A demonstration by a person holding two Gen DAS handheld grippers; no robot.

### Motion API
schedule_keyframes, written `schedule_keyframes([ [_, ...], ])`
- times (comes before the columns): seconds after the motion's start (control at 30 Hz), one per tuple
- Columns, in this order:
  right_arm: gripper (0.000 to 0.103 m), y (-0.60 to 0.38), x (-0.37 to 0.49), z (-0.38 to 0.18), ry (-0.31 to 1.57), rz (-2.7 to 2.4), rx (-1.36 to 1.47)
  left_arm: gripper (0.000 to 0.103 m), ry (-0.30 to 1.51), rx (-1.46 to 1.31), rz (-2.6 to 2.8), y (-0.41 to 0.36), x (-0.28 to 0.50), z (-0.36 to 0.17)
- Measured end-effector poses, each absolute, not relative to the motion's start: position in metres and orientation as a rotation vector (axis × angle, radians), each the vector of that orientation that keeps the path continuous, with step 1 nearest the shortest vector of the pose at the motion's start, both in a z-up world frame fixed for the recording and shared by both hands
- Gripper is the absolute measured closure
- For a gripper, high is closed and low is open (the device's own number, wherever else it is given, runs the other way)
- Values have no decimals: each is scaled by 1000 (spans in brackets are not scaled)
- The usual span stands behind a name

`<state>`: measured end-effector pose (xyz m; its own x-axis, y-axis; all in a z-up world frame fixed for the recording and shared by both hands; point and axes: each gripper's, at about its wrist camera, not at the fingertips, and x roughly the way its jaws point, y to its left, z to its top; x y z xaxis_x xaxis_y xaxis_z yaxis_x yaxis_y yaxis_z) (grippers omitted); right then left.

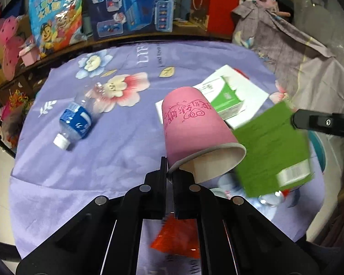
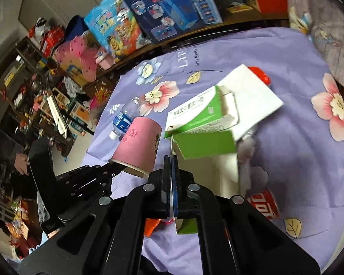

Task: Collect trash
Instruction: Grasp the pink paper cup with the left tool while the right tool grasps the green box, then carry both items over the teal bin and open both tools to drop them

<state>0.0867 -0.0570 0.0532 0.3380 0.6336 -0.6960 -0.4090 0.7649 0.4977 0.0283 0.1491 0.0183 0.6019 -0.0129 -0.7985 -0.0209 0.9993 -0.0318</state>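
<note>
Left gripper (image 1: 169, 168) is pinching pink paper cup (image 1: 195, 128) by its rim | right gripper (image 2: 171, 160) is clamping green carton (image 2: 206, 143) flap, just ahead

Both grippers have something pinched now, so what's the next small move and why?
Probably carry both away toward a trash container, which is not in view: the left gripper is shut on the pink paper cup rim, and the right gripper is shut on the green carton.

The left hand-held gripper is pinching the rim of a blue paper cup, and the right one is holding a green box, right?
Not quite. The cup in the left hand-held gripper is pink, not blue; the left wrist view shows it. The rest holds: it is pinched by its rim, and the right hand-held gripper holds a green box.
</note>
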Motion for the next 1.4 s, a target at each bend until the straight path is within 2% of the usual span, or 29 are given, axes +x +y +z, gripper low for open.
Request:
schedule_keyframes([
  [0.07,101,-67,86,55,1009,671,257,99,920,-27,-3,142,29,20],
  [0.17,95,-80,85,49,1017,626,229,99,929,-10,-7,133,31,17],
  [0.2,82,-84,86,45,1031,611,223,99,939,-13,-9,132,32,14],
  [0.23,64,-87,86,40,1045,602,222,99,946,-16,-9,132,32,11],
  [0.27,25,-87,84,36,1061,598,219,99,954,-20,-8,132,33,8],
  [0.3,22,-88,81,33,1069,590,217,99,961,-22,-8,133,34,5],
  [0.57,22,-55,55,-2,1166,590,103,99,964,-66,17,160,26,-4],
  [0.67,22,-38,47,-2,1159,586,70,99,966,-96,39,178,19,-8],
  [0.8,17,-15,44,0,1141,566,-6,99,971,-144,60,202,10,-15],
  [0.97,17,4,56,-22,1172,495,-73,99,976,-171,52,210,1,-21],
  [1.03,35,0,61,-30,1165,467,-62,99,979,-172,43,208,1,-22],
  [1.1,45,-8,68,-28,1165,483,-15,99,974,-172,33,205,1,-19],
  [1.4,46,-69,75,31,1035,520,166,99,920,-118,-57,159,15,14],
])
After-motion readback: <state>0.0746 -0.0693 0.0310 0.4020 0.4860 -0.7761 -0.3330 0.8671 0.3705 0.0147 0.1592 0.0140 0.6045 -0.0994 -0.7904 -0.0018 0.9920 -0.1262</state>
